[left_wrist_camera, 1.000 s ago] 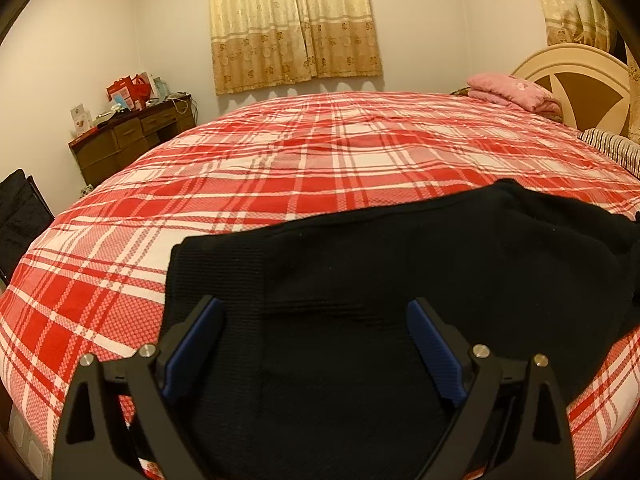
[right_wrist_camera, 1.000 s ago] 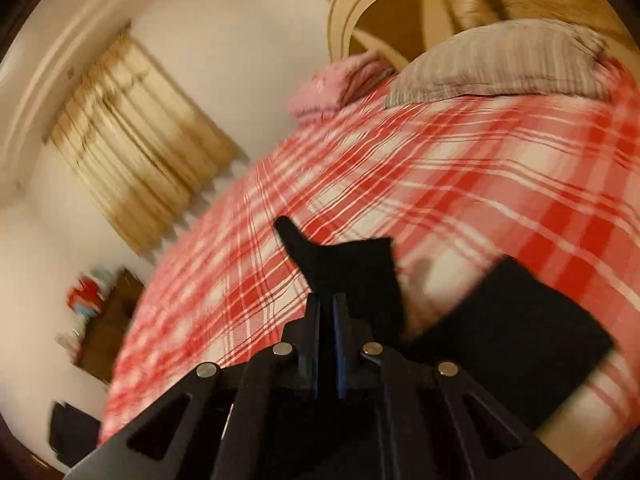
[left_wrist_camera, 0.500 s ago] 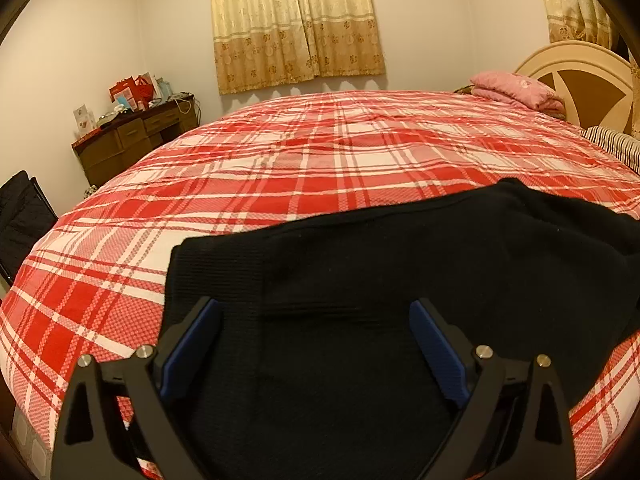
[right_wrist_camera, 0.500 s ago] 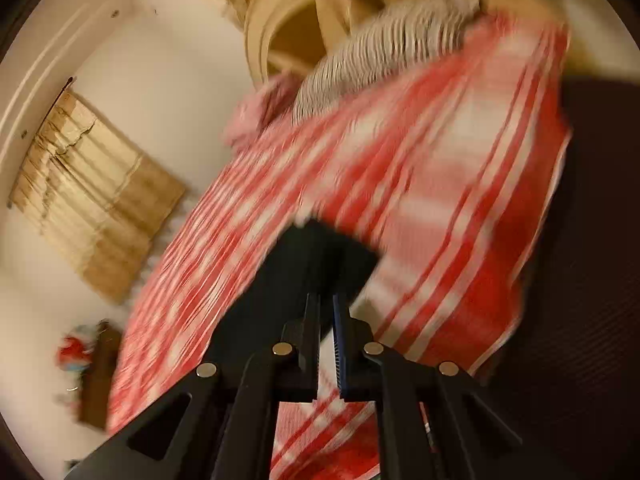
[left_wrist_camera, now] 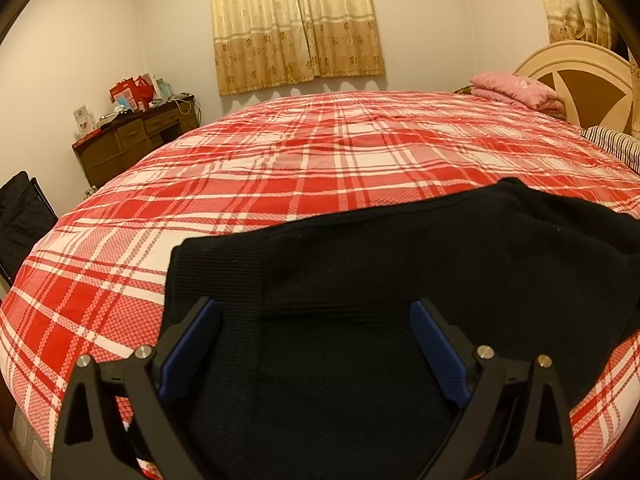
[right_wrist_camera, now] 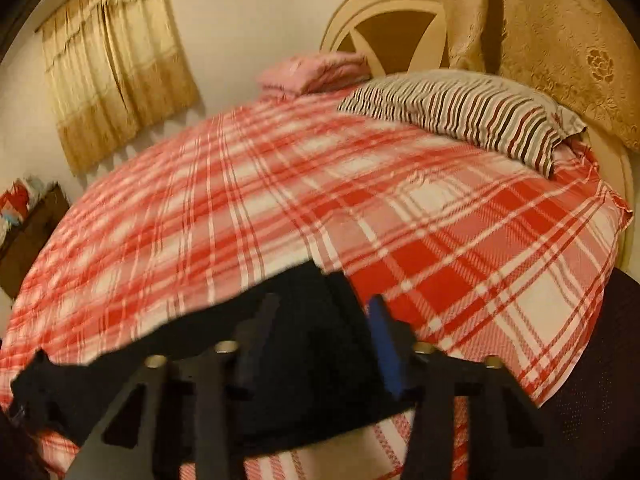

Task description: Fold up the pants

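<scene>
Lying flat near the bed's [left_wrist_camera: 320, 152] front edge: the black pants [left_wrist_camera: 400, 280], partly folded. Hovering over them, both spread wide and holding nothing: left gripper [left_wrist_camera: 314, 312] and right gripper [right_wrist_camera: 324, 308]. Probably best smoothing the layers, then pinching matching corners before folding again.

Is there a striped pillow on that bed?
Yes, a striped pillow lies at the head of the plaid bed, beside the folded pink blanket.
</scene>
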`<state>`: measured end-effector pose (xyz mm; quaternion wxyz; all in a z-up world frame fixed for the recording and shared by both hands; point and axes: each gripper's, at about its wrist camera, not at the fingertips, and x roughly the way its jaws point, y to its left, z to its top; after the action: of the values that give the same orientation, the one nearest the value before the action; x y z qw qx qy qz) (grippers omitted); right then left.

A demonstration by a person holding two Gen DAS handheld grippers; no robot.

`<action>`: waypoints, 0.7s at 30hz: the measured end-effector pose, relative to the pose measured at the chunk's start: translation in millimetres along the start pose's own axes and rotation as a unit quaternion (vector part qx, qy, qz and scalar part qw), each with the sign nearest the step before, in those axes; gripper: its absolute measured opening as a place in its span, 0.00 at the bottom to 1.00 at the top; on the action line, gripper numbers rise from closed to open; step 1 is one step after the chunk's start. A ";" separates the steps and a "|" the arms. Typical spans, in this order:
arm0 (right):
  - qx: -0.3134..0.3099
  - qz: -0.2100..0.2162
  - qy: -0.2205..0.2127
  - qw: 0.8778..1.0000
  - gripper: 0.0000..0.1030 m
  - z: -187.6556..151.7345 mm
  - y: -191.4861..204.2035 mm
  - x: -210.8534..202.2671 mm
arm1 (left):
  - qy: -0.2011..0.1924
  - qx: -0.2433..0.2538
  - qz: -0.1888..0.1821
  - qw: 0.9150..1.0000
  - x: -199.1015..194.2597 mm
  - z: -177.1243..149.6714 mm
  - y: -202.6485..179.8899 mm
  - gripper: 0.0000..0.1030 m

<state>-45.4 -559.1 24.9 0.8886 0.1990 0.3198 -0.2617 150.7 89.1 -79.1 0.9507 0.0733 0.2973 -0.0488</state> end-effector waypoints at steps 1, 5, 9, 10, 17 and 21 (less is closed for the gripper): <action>0.007 0.000 -0.003 1.000 0.36 -4.2 -3.9 -2.5 | 0.000 0.000 0.000 1.000 0.0 0.1 0.1 0.96; 0.003 0.001 -0.011 1.000 0.36 -23.0 -8.5 -10.4 | 0.001 0.000 0.000 1.000 0.0 0.1 0.1 0.97; -0.017 -0.017 -0.009 1.000 0.36 -32.3 -2.1 -4.9 | 0.002 0.001 0.002 1.000 0.2 -0.1 0.1 0.97; -0.014 -0.018 -0.009 1.000 0.36 -31.7 -1.6 -4.3 | 0.002 0.001 0.002 1.000 0.0 -0.2 0.2 0.97; -0.051 -0.053 -0.034 0.997 0.05 -34.4 10.8 -7.2 | 0.003 0.001 0.002 1.000 0.4 0.4 0.4 0.97; -0.057 -0.068 -0.062 0.994 0.05 -42.3 16.7 -24.8 | 0.003 0.001 0.002 1.000 0.3 0.5 0.4 0.97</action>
<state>-71.5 -515.6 14.4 0.8967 0.1090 0.2910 -0.3151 151.3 89.3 -78.8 0.9498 0.0754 0.3000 -0.0467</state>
